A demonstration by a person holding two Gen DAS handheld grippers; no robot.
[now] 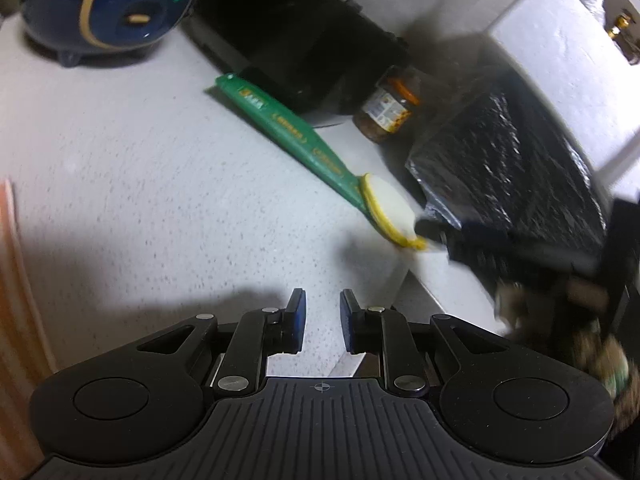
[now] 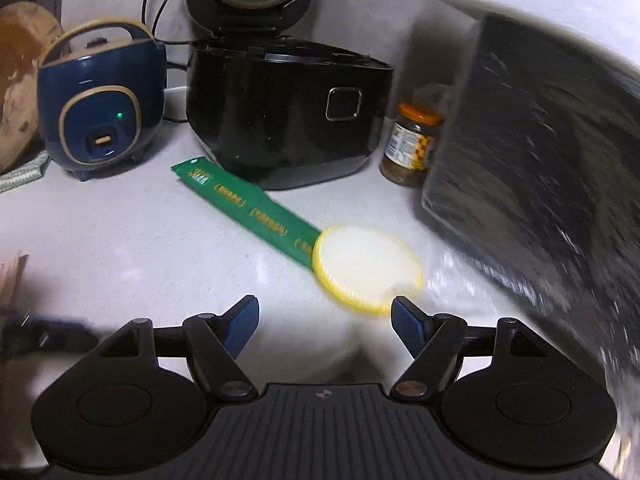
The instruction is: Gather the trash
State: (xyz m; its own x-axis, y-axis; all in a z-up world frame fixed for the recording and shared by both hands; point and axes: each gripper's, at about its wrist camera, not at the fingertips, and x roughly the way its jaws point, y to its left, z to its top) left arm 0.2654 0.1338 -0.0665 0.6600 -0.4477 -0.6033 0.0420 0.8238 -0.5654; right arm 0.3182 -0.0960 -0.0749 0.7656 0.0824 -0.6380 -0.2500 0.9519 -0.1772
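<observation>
A long green wrapper point(image 2: 248, 204) lies flat on the white counter point(image 2: 120, 248), one end under a white round lid with a yellow rim point(image 2: 366, 270). My right gripper point(image 2: 324, 322) is wide open and empty, just short of the lid. In the left wrist view the wrapper point(image 1: 288, 132) and lid point(image 1: 390, 210) lie ahead to the right. My left gripper point(image 1: 322, 322) is open with a narrow gap and empty, over the counter near its edge. A black plastic bag point(image 1: 508, 176) hangs at the right, blurred; it also shows in the right wrist view point(image 2: 532, 200).
A black rice cooker point(image 2: 288, 108) with its lid up stands behind the wrapper. A blue cooker point(image 2: 102, 116) is at the left, a jar with an orange cap point(image 2: 412, 144) at the right. A white box point(image 1: 560, 52) sits behind the bag.
</observation>
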